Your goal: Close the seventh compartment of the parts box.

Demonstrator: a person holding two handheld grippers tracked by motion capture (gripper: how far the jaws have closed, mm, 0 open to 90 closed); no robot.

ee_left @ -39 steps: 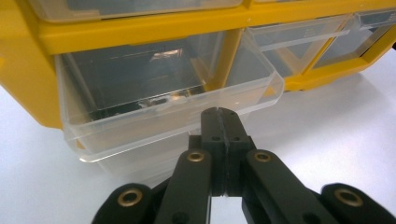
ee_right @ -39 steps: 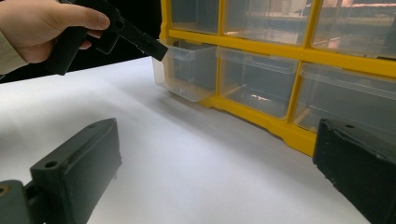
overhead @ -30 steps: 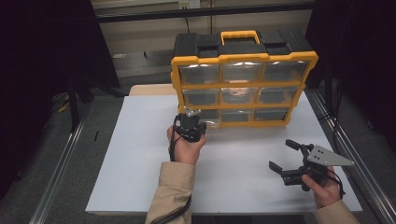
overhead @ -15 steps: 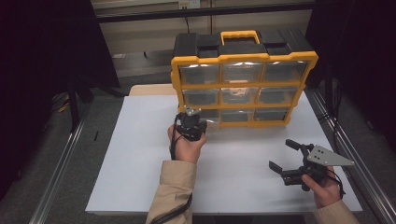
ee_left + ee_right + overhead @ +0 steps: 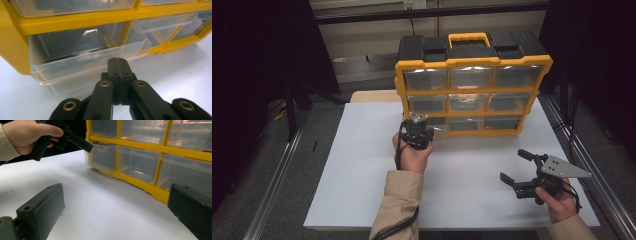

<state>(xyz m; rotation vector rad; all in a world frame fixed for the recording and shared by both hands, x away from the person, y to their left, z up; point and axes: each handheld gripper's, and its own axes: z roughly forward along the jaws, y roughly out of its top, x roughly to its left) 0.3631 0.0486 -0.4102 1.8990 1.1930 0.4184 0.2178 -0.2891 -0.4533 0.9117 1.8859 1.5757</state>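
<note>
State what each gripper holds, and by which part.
The left gripper is shut at the front lip of the clear bottom-left drawer; whether it pinches that lip cannot be told. The right gripper is open, holding nothing.

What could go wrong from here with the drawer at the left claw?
1. The shut left claw sits at the front lip of the partly pulled-out clear plastic bottom-left drawer; its tips might slip off the thin lip.
2. Pulled further, the drawer may leave the yellow plastic organiser cabinet and tip.
3. The open right claw rests apart, so the upright cabinet may slide unbraced.
</note>
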